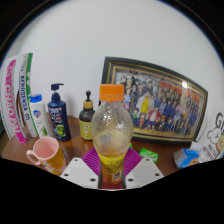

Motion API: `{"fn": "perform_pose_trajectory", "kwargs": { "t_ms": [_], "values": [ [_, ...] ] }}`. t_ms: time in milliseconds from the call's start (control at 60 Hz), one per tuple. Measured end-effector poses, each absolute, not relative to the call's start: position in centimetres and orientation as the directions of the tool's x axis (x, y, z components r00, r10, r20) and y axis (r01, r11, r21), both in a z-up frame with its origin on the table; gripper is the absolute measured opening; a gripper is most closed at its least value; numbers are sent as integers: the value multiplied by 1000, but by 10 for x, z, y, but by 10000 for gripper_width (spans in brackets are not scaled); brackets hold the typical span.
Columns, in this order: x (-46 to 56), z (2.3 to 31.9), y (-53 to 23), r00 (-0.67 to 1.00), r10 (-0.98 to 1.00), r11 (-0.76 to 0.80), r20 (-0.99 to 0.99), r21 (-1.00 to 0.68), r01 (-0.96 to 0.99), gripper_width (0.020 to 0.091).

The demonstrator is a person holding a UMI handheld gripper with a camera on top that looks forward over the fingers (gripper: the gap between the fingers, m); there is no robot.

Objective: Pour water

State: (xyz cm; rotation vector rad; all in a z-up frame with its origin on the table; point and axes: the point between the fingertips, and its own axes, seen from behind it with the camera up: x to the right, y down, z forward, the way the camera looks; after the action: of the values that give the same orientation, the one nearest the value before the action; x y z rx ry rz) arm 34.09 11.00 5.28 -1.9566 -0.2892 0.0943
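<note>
A clear plastic bottle (112, 130) with an orange cap (111, 93) and a little yellowish liquid at its base stands upright between my fingers. My gripper (111, 168) is shut on the bottle's lower part, its purple pads (91, 160) pressing on both sides. A pink cup (44, 152) sits on the wooden table (70, 150) to the left of the fingers, a short way from the bottle.
Behind the cup stand a blue pump bottle (58, 113), a small dark dropper bottle (87, 118), a white tube (39, 116) and tall packages (17, 96). A framed group photo (160, 98) leans on the wall. A light blue object (186, 157) lies at the right.
</note>
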Motion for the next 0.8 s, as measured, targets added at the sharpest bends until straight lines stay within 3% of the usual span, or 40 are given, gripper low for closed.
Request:
{"fn": "perform_pose_trajectory", "kwargs": {
  "t_ms": [183, 333, 433, 517, 550, 617, 800],
  "values": [
    [336, 4, 106, 970, 241, -420, -32, -904, 74, 258],
    [339, 0, 103, 974, 221, -371, -50, -928, 36, 358],
    [343, -4, 98, 976, 205, -406, -67, -914, 22, 522],
    [348, -8, 89, 980, 185, -463, -75, -886, 19, 874],
    [350, -6, 84, 982, 172, -479, -75, -878, 16, 821],
    [357, 0, 68, 988, 142, -517, -64, -856, 19, 868],
    [372, 44, -11, 998, 55, -592, -19, -806, 17, 851]
  ]
}}
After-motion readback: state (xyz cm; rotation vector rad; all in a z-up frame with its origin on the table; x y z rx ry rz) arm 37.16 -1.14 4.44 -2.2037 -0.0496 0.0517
